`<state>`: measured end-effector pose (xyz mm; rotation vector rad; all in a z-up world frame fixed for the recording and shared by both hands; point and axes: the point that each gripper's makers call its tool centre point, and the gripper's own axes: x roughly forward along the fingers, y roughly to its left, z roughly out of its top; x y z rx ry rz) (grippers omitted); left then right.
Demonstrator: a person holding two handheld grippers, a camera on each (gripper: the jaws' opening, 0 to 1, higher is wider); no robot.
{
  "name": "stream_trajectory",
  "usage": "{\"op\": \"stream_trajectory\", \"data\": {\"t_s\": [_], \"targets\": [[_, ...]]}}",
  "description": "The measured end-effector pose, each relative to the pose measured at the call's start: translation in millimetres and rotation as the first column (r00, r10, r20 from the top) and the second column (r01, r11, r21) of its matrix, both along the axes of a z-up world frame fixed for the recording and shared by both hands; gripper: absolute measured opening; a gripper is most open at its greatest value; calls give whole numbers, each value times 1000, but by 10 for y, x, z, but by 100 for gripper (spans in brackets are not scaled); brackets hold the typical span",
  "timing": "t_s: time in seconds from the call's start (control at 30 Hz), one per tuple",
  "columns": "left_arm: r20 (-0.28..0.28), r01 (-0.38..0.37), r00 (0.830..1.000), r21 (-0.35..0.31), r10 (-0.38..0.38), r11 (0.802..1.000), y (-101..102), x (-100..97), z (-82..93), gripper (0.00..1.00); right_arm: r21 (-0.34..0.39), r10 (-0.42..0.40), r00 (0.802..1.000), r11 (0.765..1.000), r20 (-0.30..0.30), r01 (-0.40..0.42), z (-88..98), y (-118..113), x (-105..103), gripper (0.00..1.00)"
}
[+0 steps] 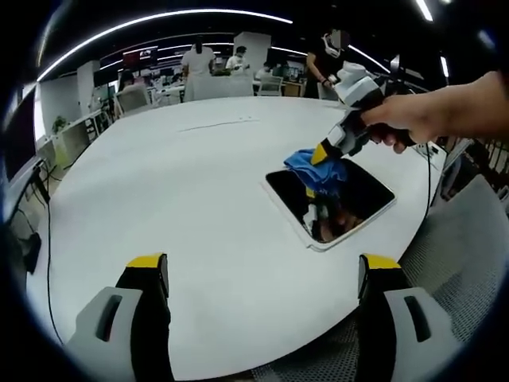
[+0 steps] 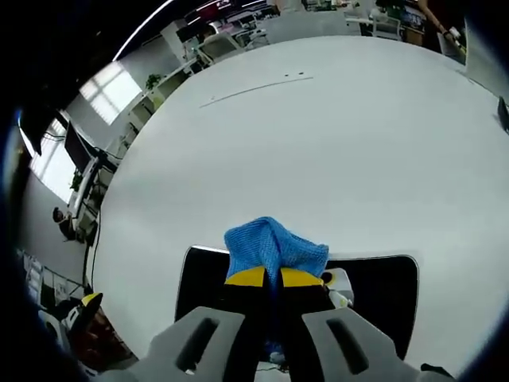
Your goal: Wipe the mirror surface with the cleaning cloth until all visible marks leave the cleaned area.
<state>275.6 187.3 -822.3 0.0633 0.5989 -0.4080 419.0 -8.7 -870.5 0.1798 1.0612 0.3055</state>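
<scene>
The right gripper [image 2: 274, 278] is clamped on a bunched blue cleaning cloth [image 2: 274, 247], its yellow-tipped jaws pinching the fabric from both sides so that a loose wad sticks out past the tips; held this way, the cloth and not the hard jaws should meet the glass. In the left gripper view the same right gripper [image 1: 328, 153] reaches in from the right, carried by a person's hand [image 1: 421, 119], and presses the cloth [image 1: 318, 169] down on the far left part of the mirror [image 1: 362, 195]. The mirror lies flat on the white table [image 1: 199, 199], toward its right edge, a dark rectangle with rounded corners and a pale rim; in the right gripper view its surface [image 2: 382, 294] spreads to both sides of the cloth. It reflects the gripper and the dim ceiling, and I cannot make out any marks on it at this size, so how much is left to clean cannot be judged. The left gripper [image 1: 262, 278] hangs over the near side of the table with its jaws wide apart and nothing between them, well clear of the mirror, probably kept back so the mirror and cloth remain in sight.
</scene>
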Motion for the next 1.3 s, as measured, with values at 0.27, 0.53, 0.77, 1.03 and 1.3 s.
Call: {"op": "stream_trajectory", "data": {"t_s": [0.27, 0.53, 0.77, 1.03, 1.3], "targets": [[54, -35, 998, -13, 36, 999, 63, 48, 92, 97, -11, -12, 1000, 1000, -18, 12, -26, -42, 24, 0], [45, -5, 999, -27, 6, 1000, 0, 32, 81, 97, -20, -33, 999, 999, 0, 33, 3, -67, -39, 0], [54, 11, 999, -18, -10, 1000, -9, 35, 93, 96, -16, -66, 998, 998, 1, 66, 20, -176, -68, 0], [9, 41, 999, -26, -41, 999, -72, -3, 20, 97, -11, -104, 995, 995, -5, 104, -17, -434, -55, 0], [-21, 86, 996, -34, -86, 996, -190, -54, -12, 98, -51, -75, 997, 996, 22, 76, -19, -499, -66, 0]]}}
